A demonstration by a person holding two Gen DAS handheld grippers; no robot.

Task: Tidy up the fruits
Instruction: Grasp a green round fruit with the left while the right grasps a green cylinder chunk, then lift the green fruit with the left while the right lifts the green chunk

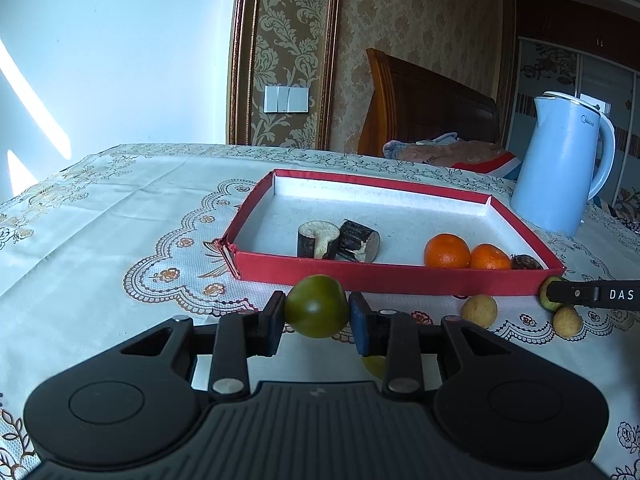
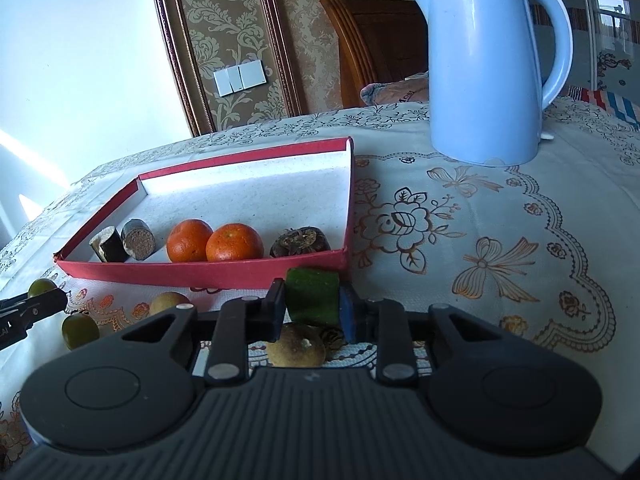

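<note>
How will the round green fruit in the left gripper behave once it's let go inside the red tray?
The green fruit looks round and smooth, so it will probably roll on the flat floor of the red tray. The low wall should likely stop it. The left gripper pinches it only at two sides, so it may slip or twist if jerked.

Two low wrist views, shared red tray (image 1: 400, 274) (image 2: 200, 274)

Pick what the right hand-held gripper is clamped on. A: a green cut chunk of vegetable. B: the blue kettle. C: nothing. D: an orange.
A: in the right wrist view, the right hand-held gripper has its pads pressed against both sides of a green chunk, just in front of the red tray.
</note>
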